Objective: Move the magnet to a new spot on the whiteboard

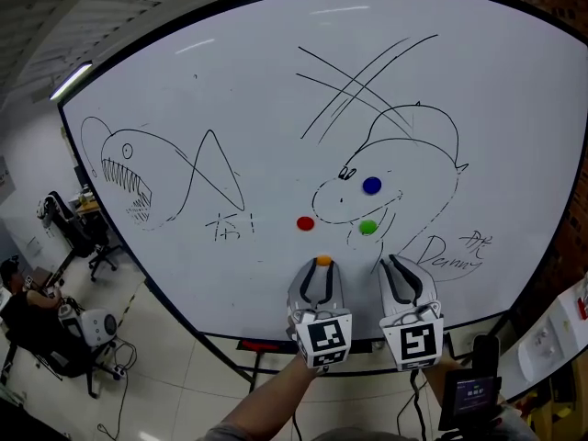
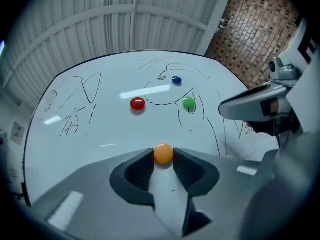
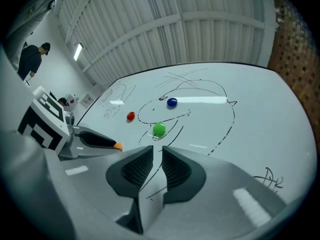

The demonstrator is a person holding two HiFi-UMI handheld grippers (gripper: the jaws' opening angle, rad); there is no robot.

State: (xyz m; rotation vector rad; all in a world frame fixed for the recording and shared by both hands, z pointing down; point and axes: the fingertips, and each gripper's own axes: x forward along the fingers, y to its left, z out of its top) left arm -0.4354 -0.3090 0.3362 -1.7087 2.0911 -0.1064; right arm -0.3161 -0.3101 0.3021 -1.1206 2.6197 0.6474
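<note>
A large whiteboard [image 1: 230, 81] fills the head view. Towards its 9 o'clock edge is a marker sketch of a toothy shark [image 1: 124, 168].

Moving right, a red magnet [image 1: 305, 223] sits low on the board. Below it, near the 6 o'clock edge, is the orange magnet [image 2: 163, 153], a small glossy button lying against the board. The left gripper [image 1: 322, 266] has it between its jaw tips, which press on it from either side. The red magnet lies at 11 o'clock from it.

Further right, a green magnet [image 1: 367, 227] sits at 2 o'clock from the orange one and a blue magnet [image 1: 371, 186] at 1 o'clock, both inside a cartoon head drawing [image 1: 404, 154].

At the right, the right gripper [image 3: 156, 151] hangs beside the left, its jaws a narrow slit apart with nothing between them.

The orange magnet looks light, hard and smooth, so it may slip from the pads. It probably clings to the board, so tilting or sliding it should free it more easily than a straight pull. The best hold is across its rim, on opposite sides, close to the board.
</note>
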